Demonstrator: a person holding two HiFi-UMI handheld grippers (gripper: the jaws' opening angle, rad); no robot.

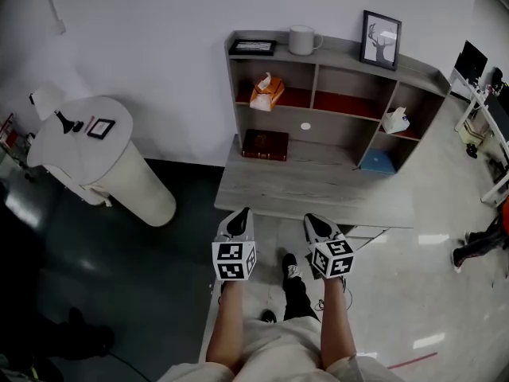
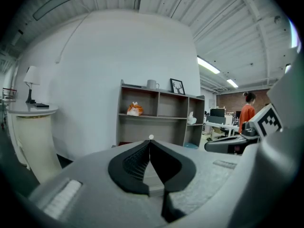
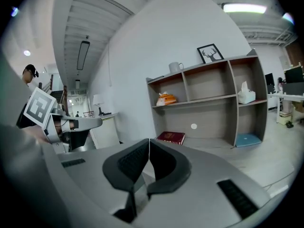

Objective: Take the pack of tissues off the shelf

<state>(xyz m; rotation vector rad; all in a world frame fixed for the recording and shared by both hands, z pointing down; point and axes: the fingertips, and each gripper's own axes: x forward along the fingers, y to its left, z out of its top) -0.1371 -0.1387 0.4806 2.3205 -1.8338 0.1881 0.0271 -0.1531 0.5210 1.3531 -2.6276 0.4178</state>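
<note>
An orange pack of tissues (image 1: 266, 92) sits in the shelf unit's (image 1: 334, 58) upper left compartment; it also shows in the left gripper view (image 2: 135, 109) and the right gripper view (image 3: 166, 99). A white tissue pack (image 1: 395, 121) stands in the right-hand compartment. My left gripper (image 1: 239, 215) and right gripper (image 1: 312, 220) hover side by side at the desk's near edge, well short of the shelf. Both are shut and hold nothing, their jaws meeting in the left gripper (image 2: 150, 141) and right gripper (image 3: 149, 141) views.
On the shelf top stand a white mug (image 1: 302, 40), an upright picture frame (image 1: 380, 40) and a flat black frame (image 1: 253, 47). A red book (image 1: 266, 144) and a blue book (image 1: 378, 162) lie low down. A round white stand (image 1: 87, 146) is at left. A person in orange (image 2: 247, 115) is far off.
</note>
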